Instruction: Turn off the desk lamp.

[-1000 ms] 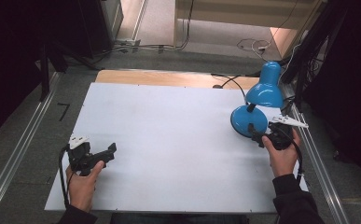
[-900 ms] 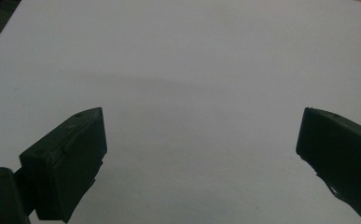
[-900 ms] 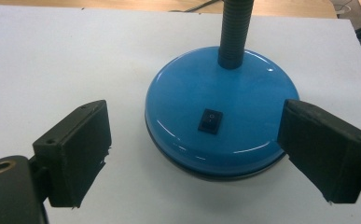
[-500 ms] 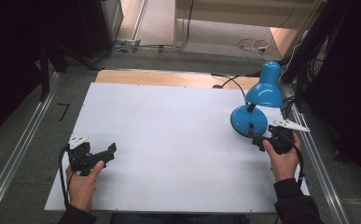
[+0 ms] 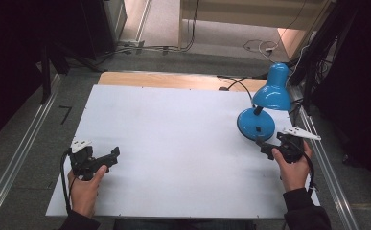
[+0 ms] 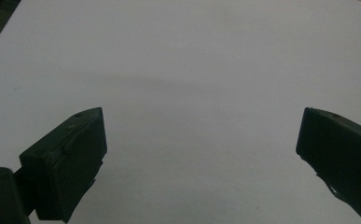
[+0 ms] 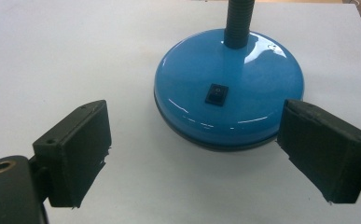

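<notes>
— Lamp placement first: where is the blue desk lamp (image 5: 264,108) seen on the white surface (image 5: 173,143)?

— It is stood at the far right of the surface, near the right edge. Its round base (image 7: 229,91) is set flat, a dark ribbed neck (image 7: 237,21) is seen rising from the back of the base, and the blue shade (image 5: 274,88) is carried above and beyond the base in the high view. A small black rocker switch (image 7: 216,94) is set into the top of the base.

— And how is the base placed relative to the right claw (image 7: 194,154)?

— It is found just ahead of that claw. In the right gripper view the near rim of the base is framed between the two black jaws, slightly beyond their tips, and no contact with either jaw is visible. The jaws are spread wide, with nothing pinched.

— How is the right claw (image 5: 269,149) seen from above?

— It is held by the right hand (image 5: 293,167) close to the near side of the base, pointed toward it.

— What is seen of the left claw (image 5: 109,158)?

— It is held by the left hand (image 5: 83,187) at the near left of the surface, well apart from the lamp. In the left gripper view (image 6: 197,149) its jaws are spread wide over bare white surface, and nothing is gripped.

— Is a cable visible?

— A dark cord (image 5: 236,84) is seen running off the far edge behind the lamp.
</notes>
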`<state>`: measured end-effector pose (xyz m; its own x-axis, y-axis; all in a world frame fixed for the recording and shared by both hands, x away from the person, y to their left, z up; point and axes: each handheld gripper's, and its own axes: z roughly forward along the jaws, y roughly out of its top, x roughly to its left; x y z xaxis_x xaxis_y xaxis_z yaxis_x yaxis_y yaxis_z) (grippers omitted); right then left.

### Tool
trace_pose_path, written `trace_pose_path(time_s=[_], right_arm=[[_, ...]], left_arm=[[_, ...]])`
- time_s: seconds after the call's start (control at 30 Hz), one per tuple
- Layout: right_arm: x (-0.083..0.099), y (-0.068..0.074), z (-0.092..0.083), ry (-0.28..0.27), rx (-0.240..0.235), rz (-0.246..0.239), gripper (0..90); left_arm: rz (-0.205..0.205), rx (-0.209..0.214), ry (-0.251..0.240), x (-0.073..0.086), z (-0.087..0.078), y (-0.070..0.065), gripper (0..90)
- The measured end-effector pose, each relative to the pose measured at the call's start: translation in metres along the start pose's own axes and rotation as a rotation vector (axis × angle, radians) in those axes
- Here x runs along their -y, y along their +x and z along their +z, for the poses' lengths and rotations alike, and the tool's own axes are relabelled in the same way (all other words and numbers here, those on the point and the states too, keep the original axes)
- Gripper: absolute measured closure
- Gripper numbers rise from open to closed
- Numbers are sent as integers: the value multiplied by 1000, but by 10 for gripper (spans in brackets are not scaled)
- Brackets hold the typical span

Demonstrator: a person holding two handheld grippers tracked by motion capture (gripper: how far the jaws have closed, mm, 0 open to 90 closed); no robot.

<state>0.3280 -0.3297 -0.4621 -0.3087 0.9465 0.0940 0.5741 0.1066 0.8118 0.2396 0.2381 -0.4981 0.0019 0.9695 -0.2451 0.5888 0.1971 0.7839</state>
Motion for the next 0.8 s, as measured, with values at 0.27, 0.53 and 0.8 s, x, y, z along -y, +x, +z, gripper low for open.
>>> trace_pose_path(time_s=[0.27,0.53,0.8], right_arm=[[2,1,-4,0,-4,-2,86],[5,0,-8,4,-2,-1,86],[9,-3,-14,5,0,4,86]], left_arm=[[0,0,0,0,0,0,24],[0,0,1,0,0,0,24],[2,-1,2,0,0,0,24]])
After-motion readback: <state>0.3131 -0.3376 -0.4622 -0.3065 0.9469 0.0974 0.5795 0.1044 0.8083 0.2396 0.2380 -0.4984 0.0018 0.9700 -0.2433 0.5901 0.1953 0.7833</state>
